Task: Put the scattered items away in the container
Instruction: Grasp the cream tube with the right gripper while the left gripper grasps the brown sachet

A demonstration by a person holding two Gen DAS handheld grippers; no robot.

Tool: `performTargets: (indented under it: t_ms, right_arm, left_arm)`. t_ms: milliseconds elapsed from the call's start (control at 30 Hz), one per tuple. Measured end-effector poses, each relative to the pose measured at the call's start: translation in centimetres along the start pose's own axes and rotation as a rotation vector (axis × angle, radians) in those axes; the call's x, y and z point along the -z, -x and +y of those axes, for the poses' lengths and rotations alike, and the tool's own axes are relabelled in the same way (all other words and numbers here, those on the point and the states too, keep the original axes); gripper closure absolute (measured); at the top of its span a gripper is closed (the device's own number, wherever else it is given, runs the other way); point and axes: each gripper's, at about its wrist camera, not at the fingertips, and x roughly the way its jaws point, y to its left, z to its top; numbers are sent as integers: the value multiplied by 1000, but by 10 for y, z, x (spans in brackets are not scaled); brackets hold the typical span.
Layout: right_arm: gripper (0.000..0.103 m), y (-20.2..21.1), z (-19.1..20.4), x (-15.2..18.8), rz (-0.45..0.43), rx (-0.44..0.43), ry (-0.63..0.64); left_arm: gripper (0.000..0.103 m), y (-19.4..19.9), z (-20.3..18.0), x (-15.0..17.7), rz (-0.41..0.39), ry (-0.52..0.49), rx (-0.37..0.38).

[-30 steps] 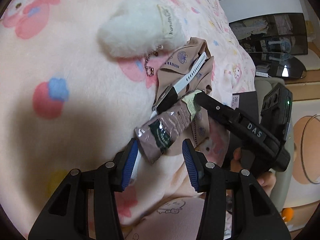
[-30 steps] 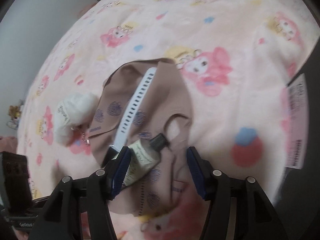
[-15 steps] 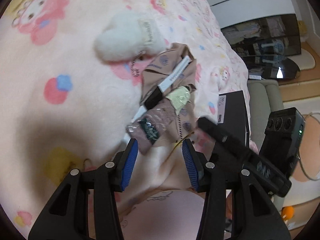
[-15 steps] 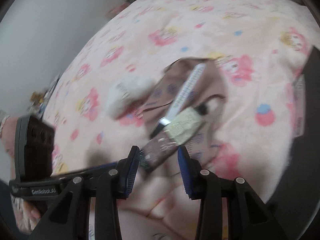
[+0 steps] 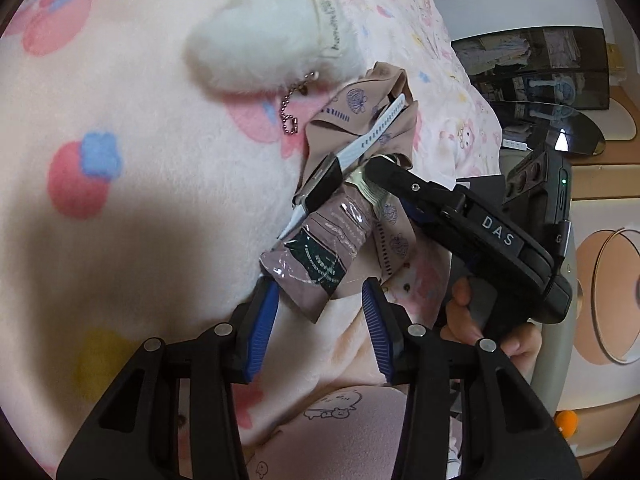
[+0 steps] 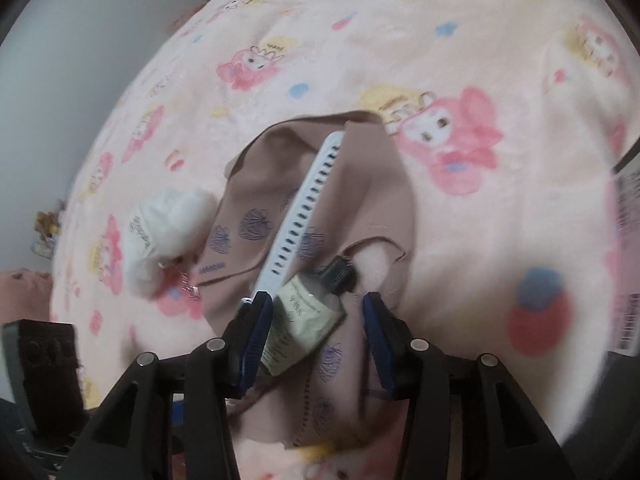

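Bed covered by a pink cartoon-print blanket [image 6: 460,60]. Items sit in a small pile on it.

Brown pouch [image 6: 360,184], printed with small shell marks, lies crumpled on the blanket. A white strap [image 6: 308,208] with rows of holes lies along the top of the pouch; in the left view its dark buckle end [image 5: 324,184] shows. A pale green tube [image 6: 304,320] with a black cap [image 6: 338,274] lies on the pouch beside the strap's near end, cap pointing away from the right camera. A brown sachet [image 5: 320,256] with a dark green label lies over the near edge of the pouch, touching the strap. White plush [image 5: 272,36] with a sewn tag and a ball chain [image 5: 294,108] sits just beside the pouch, on the blanket.

Left gripper [image 5: 318,320]: jaws apart and closing, low over the blanket; the near corner of the sachet reaches between the tips, pads not pressing on it.

Right gripper [image 6: 316,336]: jaws apart and opening, angled steeply down over the pouch. The tube's flat end lies between them, close against the left pad; cannot tell if it touches, not clamped. In the left view its black finger [image 5: 404,184] reaches over the tube end, and a hand [image 5: 488,328] holds its grip.

Black box [image 5: 480,184] sits at the bed's edge behind the right gripper, mostly hidden; cannot tell if it is the container.
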Motion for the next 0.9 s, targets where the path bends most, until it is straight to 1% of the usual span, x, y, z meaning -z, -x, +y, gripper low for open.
performTargets:
  t_ms: [67, 167, 200, 267, 367, 467, 567, 667, 733, 800, 833, 867, 900]
  right_arm:
    - [61, 1, 3, 2, -2, -12, 11]
    - [66, 14, 7, 9, -27, -27, 25]
    - [70, 19, 9, 11, -27, -55, 19]
    - [72, 30, 13, 20, -19, -130, 13]
    - [72, 45, 27, 40, -18, -116, 65]
    - [72, 54, 27, 46, -27, -119, 53]
    - [72, 56, 18, 31, -84, -52, 20]
    - [72, 50, 6, 10, -108, -13, -3]
    - [71, 39, 2, -6, -102, -12, -6]
    - [71, 26, 0, -17, -79, -16, 0]
    - [71, 18, -1, -21, -56, -18, 3]
    - [71, 11, 0, -23, -36, -22, 11]
    - [69, 5, 1, -24, -20, -22, 24]
  left_arm:
    - [64, 3, 1, 0, -8, 7, -6]
    - [68, 11, 0, 2, -34, 13, -3]
    - [69, 15, -2, 3, -47, 10, 5]
    - [69, 23, -8, 5, -78, -6, -12]
    - [69, 33, -13, 5, -126, -13, -44]
    - [69, 34, -8, 5, -128, 9, -40]
    - [69, 27, -5, 4, -107, 12, -51]
    - [69, 18, -6, 7, -79, 3, -46]
    - [69, 13, -6, 7, -69, -4, -52]
    - [70, 10, -6, 4, -67, -5, -52]
    - [71, 9, -5, 2, -69, -4, -52]
    - [77, 8, -4, -1, -70, 0, -58]
    - [79, 8, -3, -2, -71, 5, -69]
